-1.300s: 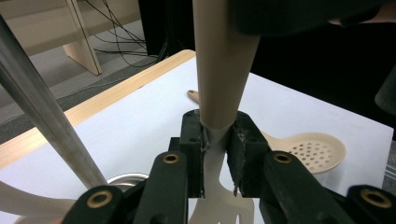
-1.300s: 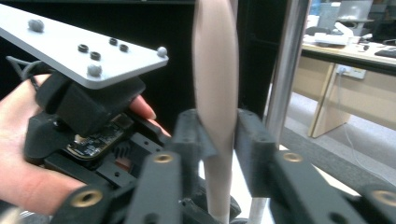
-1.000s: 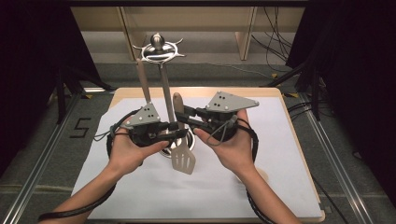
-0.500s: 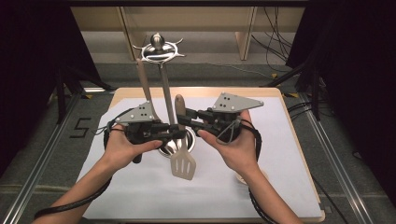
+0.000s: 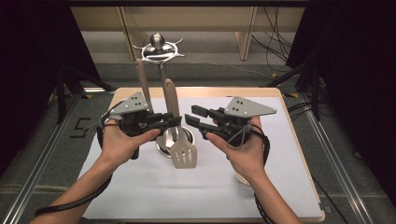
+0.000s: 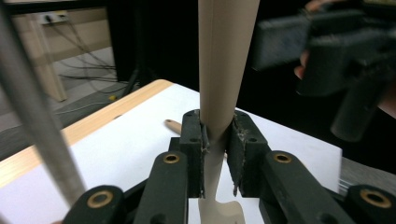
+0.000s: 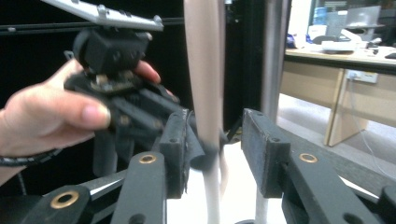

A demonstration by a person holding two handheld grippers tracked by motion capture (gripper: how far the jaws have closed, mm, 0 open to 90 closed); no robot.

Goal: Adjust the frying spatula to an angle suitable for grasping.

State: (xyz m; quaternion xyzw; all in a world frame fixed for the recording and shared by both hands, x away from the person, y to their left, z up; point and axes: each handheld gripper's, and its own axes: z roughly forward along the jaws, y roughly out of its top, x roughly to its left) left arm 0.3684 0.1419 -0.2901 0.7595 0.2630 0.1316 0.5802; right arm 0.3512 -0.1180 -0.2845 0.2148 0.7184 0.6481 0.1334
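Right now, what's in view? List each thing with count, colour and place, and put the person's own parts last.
Spatula: one, beige, slotted head down, handle up, clamped in the left gripper.
Stand: one, silver metal, round base mid-table, hook ring on top.
Hanging utensil handle: one, beige, beside the stand's pole.
Table: one, wooden edge, white sheet on top.
Left gripper: black, shut on the spatula handle.
Right gripper: black, jaws apart, right of the spatula.
Hands: two, holding the grippers.

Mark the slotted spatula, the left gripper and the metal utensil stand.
slotted spatula [image 5: 183, 154], high view, slotted blade
left gripper [image 5: 175, 121], high view, jaw tips on the handle
metal utensil stand [image 5: 159, 45], high view, top ring
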